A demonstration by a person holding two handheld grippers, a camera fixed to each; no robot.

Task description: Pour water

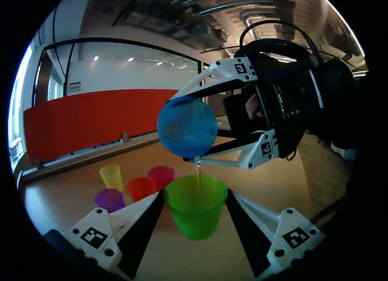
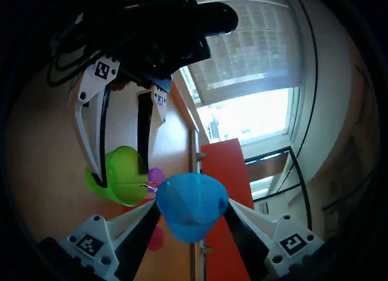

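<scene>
The right gripper (image 2: 191, 210) pinches a tilted blue cup (image 1: 187, 127), water (image 1: 198, 176) trickling into the green cup (image 1: 196, 210) pinched by the left gripper (image 1: 196, 203).

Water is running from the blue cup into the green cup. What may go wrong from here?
The thin water stream from the tilted blue plastic cup may miss the green plastic cup if the right tongs drift, wetting the wooden table.
The left tongs grip that tapered cup only by its sides; it might slip as it fills.

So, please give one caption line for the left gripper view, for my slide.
Right gripper tips the blue cup, pouring water into the green cup held by the left gripper.
</scene>
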